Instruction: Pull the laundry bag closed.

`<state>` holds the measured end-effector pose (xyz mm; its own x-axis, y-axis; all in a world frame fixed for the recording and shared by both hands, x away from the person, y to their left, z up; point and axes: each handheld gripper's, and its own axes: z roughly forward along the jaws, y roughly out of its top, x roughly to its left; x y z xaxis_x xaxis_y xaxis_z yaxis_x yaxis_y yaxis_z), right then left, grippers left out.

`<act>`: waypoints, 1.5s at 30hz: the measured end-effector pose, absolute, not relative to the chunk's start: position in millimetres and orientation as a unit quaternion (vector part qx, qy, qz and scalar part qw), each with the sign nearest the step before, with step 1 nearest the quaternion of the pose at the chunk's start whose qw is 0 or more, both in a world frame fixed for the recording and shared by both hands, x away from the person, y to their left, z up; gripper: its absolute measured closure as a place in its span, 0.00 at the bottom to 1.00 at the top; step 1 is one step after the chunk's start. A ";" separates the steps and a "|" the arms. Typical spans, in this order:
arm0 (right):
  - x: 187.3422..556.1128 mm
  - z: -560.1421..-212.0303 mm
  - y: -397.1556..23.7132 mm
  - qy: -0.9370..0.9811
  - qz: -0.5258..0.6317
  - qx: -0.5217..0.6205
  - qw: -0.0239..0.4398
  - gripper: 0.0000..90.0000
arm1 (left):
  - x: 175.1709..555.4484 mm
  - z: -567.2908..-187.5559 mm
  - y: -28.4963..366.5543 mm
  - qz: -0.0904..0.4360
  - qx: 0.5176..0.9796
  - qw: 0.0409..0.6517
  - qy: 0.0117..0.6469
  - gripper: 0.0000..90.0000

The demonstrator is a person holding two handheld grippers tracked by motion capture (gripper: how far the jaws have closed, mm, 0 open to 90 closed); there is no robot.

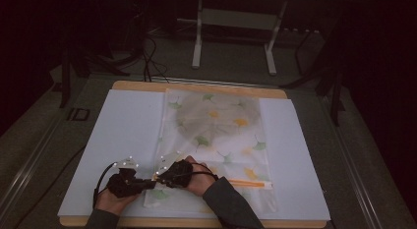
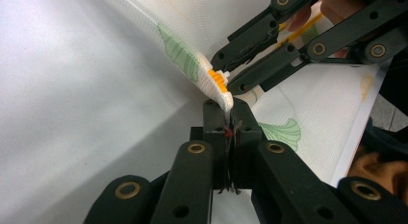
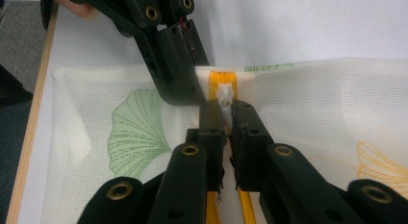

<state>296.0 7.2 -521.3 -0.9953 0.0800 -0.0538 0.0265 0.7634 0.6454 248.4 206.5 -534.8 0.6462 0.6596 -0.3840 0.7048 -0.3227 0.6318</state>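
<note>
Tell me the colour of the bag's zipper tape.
Orange zipper tape, clearest in the right gripper view.

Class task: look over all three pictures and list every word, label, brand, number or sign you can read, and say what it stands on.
None: no readable text in these pictures.
The mesh bag bears only printed green and orange leaves, no lettering.
The orange zipper and its white slider carry no mark that can be read.
The black tongs, left and right, show brass rivets but no brand or number.
</note>
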 end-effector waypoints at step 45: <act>296.0 -526.4 -13.5 0.942 0.329 0.038 0.050 0.94 | 246.9 -530.2 217.0 -0.032 0.793 0.438 0.423 0.98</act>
